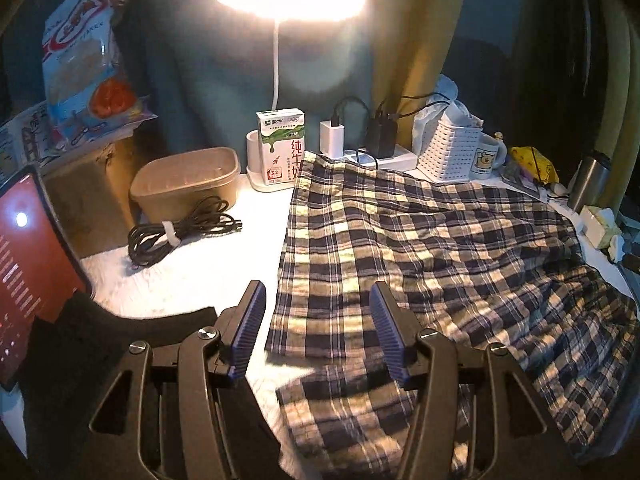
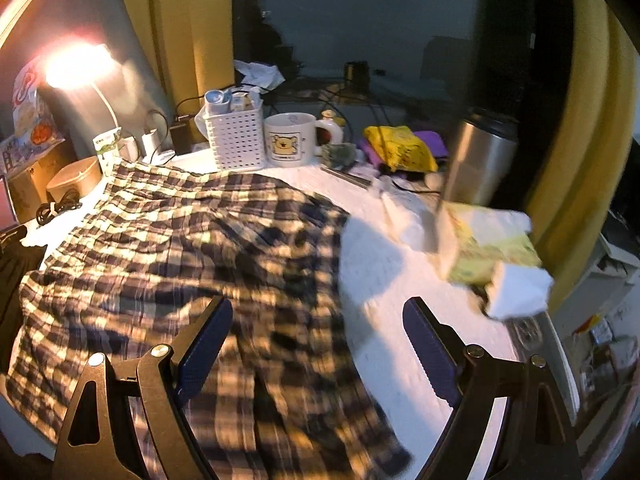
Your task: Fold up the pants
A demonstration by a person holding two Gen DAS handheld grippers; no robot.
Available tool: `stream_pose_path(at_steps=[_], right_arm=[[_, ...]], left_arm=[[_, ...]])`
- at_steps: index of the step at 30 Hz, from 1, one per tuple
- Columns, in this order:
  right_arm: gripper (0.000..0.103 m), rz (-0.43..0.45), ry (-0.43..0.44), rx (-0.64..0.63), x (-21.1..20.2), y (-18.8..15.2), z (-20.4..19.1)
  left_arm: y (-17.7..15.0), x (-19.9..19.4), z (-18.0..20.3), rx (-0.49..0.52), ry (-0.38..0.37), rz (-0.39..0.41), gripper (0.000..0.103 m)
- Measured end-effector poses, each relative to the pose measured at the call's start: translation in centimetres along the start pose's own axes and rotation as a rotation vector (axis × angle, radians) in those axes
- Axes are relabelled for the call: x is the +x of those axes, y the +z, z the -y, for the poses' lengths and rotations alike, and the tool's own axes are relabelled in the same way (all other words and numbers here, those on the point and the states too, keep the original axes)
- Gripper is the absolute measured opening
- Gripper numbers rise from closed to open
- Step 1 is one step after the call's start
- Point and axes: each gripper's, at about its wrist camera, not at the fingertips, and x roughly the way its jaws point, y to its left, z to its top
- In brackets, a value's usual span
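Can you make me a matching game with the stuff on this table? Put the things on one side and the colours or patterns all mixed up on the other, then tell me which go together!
Things:
1. pants
2. basket
3. tumbler
4. coiled cable

Looks:
A. shiny silver metal
B. black
C. dark blue and cream checks
D. white with lots of little holes

Pairs: 1-C, 2-D, 3-A, 4-B
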Motion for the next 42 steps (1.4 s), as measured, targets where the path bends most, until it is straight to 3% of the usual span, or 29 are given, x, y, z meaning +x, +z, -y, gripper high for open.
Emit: stream_pose_path(at_steps=[11, 16, 18, 20, 22, 25, 27, 28, 29, 30, 32, 34, 36, 38, 39, 42], right_arm=[[0.088, -0.022, 0.038, -0.02, 7.3, 5.7, -0.1], [0.088, -0.087, 0.081, -0.004, 10.7, 8.0, 1.4], [0.081, -0.104, 0.117, 0.022, 12.6, 8.9, 2.4], [0.07, -0.146, 0.104, 0.045, 14.8, 9.1, 3.3], [0.069, -0.203, 0.085, 0.078, 16.9, 9.0, 4.2], [0.068, -0.301, 0.127, 0.092, 19.8, 7.7, 4.5], [0.068, -0.294, 0.129, 0.066, 20.4, 7.3, 4.0], [0.059, -0.292, 0.127, 0.036, 20.7, 7.4, 3.5], [0.037, -0.284, 0.121, 0.021, 20.8, 7.6, 3.3], [0.029, -0.28, 0.123, 0.012, 21.0, 7.9, 3.0], [0.026, -0.274, 0.119, -0.027, 21.7, 8.5, 2.4], [0.025, -0.262, 0.087, -0.07, 22.5, 9.1, 1.6], [0.025, -0.241, 0.059, -0.092, 23.0, 9.8, 1.2], [0.024, -0.21, 0.02, -0.106, 23.5, 11.0, 1.1], [0.024, -0.198, 0.002, -0.108, 23.7, 11.4, 1.2], [0.024, -0.174, -0.028, -0.086, 24.5, 13.2, 1.9]], left_arm=[[2.7, 6.2, -0.2, -0.009, -0.027, -0.043, 0.054], [3.6, 9.0, -0.4, -0.023, -0.042, -0.062, 0.054], [3.7, 10.1, -0.6, -0.025, -0.037, -0.08, 0.054], [3.6, 11.1, -0.7, -0.029, -0.03, -0.101, 0.054], [3.4, 12.0, -0.9, -0.037, -0.022, -0.133, 0.054], [2.8, 12.7, -1.1, -0.037, -0.013, -0.159, 0.054], [2.3, 13.3, -1.2, -0.039, -0.005, -0.181, 0.054], [2.2, 13.6, -1.2, -0.042, -0.002, -0.19, 0.054], [2.0, 13.8, -1.2, -0.044, 0.0, -0.198, 0.054], [1.8, 14.0, -1.1, -0.043, -0.001, -0.202, 0.054], [1.5, 14.2, -0.7, -0.024, 0.007, -0.196, 0.053], [1.4, 14.2, -0.5, -0.005, 0.008, -0.188, 0.03], [1.5, 14.2, -0.5, 0.0, 0.015, -0.187, 0.022], [1.5, 14.2, -0.5, 0.002, 0.015, -0.185, 0.009], [1.6, 14.2, -0.5, 0.002, 0.019, -0.186, 0.003], [2.0, 14.2, -0.5, -0.007, 0.029, -0.174, 0.001]])
